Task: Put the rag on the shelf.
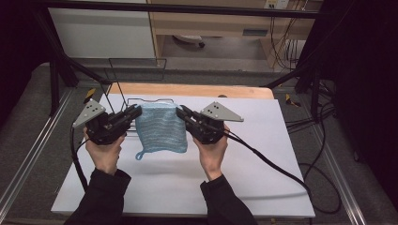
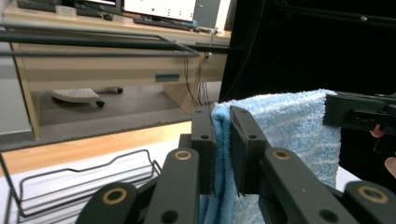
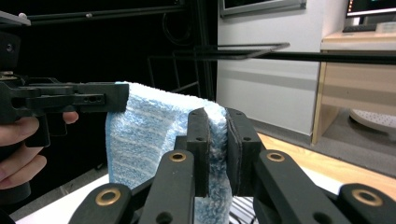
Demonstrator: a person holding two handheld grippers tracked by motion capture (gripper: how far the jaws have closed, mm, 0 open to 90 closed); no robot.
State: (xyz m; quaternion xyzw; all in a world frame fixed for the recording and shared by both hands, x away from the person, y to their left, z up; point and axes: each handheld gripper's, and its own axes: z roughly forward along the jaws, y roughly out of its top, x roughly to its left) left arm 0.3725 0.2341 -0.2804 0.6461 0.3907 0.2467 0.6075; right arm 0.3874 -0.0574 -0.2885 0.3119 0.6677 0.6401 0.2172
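White sheeting covers the desk [image 1: 244, 178], with a strip of bare wood showing along its far edge. At that far edge, behind the work, stands a black wire rack [image 1: 136, 77], whose curved lower rail also shows at the bottom left of the left gripper view [image 2: 84, 179].

Over the middle of the desk hangs a light blue towel [image 1: 161, 127], striped in paler bands, held up by its two top corners so that it drapes flat between the hands and clear of the sheet. A small loop [image 1: 140, 155] dangles from its lower left corner.

Left claw [image 1: 135, 114] is clenched on the towel's upper left corner; in the left gripper view the terry edge [image 2: 223, 140] is pinched tight between the two black pads. Right claw [image 1: 182, 112] is clenched on the upper right corner, the cloth [image 3: 217, 149] squeezed between its pads in the right gripper view. Both claws point inward toward each other, each carrying a grey three-cornered plate on top, and the top hem runs fairly taut between them.
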